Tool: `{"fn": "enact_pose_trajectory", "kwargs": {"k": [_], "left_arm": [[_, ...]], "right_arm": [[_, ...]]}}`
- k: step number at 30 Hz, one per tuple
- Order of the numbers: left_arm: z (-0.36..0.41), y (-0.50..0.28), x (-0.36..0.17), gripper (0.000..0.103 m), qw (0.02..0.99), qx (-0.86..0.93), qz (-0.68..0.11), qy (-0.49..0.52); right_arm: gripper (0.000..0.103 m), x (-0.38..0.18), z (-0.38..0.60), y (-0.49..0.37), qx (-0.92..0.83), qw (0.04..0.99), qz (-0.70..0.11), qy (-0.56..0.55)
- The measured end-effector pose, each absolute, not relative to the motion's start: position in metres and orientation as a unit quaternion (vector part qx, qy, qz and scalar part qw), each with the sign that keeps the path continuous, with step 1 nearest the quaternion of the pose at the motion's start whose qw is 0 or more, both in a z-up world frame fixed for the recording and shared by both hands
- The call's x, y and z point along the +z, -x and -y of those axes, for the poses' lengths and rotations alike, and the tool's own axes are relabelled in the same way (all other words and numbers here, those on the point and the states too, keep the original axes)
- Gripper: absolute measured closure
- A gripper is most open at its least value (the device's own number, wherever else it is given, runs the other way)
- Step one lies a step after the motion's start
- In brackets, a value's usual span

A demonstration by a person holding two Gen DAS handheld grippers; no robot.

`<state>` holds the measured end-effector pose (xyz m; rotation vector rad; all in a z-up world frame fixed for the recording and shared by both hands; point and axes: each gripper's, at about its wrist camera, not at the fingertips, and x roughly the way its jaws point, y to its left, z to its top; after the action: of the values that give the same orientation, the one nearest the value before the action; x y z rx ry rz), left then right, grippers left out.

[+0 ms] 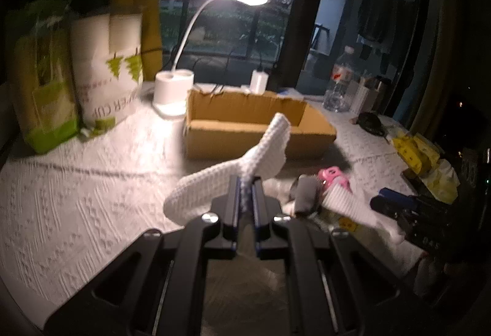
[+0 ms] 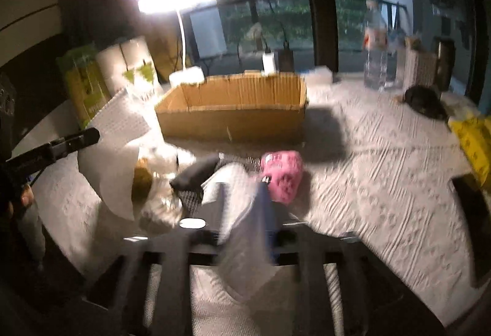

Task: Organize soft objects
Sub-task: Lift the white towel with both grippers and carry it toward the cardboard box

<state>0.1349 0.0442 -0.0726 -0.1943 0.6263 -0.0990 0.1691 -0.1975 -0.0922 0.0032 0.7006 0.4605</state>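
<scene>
One white waffle-knit sock (image 1: 233, 173) pinched mid-length in left tongs (image 1: 245, 182), raised above table (image 1: 76, 198) centre, short of cardboard box (image 1: 254, 127). Right tongs (image 2: 242, 192) blurred, state unreadable. Risk: dangling ends snagging the box's front rim.

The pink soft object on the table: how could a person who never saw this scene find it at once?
Start at the open brown cardboard box in the middle of the white textured tablecloth. In front of it lies a small pile of soft things. The pink soft object lies at the pile's right end, the only pink thing among white and grey pieces.
</scene>
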Motion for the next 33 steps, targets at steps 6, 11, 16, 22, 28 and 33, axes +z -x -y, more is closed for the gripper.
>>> {"fn": "enact_pose_trajectory", "kwargs": {"k": [6, 11, 16, 22, 28, 33], "left_arm": [[-0.049, -0.135, -0.1, 0.096, 0.934, -0.034, -0.345, 0.085], [-0.042, -0.143, -0.123, 0.091, 0.918, -0.039, -0.39, 0.055], [-0.038, -0.154, -0.139, 0.065, 0.91, -0.011, -0.413, 0.028], [-0.038, -0.161, -0.148, 0.029, 0.906, 0.015, -0.423, 0.006], [-0.035, -0.159, -0.153, 0.053, 0.901, -0.01, -0.433, 0.0], [-0.035, -0.148, -0.148, 0.092, 0.902, -0.035, -0.431, 0.005]], "right_arm": [[0.048, -0.119, 0.198, -0.177, 0.203, 0.901, -0.382, 0.002], [0.048, -0.134, 0.208, -0.178, 0.207, 0.889, -0.407, -0.026], [0.075, -0.133, 0.209, -0.169, 0.215, 0.89, -0.402, -0.018], [0.089, -0.123, 0.218, -0.162, 0.217, 0.895, -0.388, -0.022], [0.091, -0.099, 0.229, -0.155, 0.214, 0.913, -0.346, -0.033], [0.091, -0.088, 0.23, -0.154, 0.217, 0.919, -0.328, -0.03]]}}
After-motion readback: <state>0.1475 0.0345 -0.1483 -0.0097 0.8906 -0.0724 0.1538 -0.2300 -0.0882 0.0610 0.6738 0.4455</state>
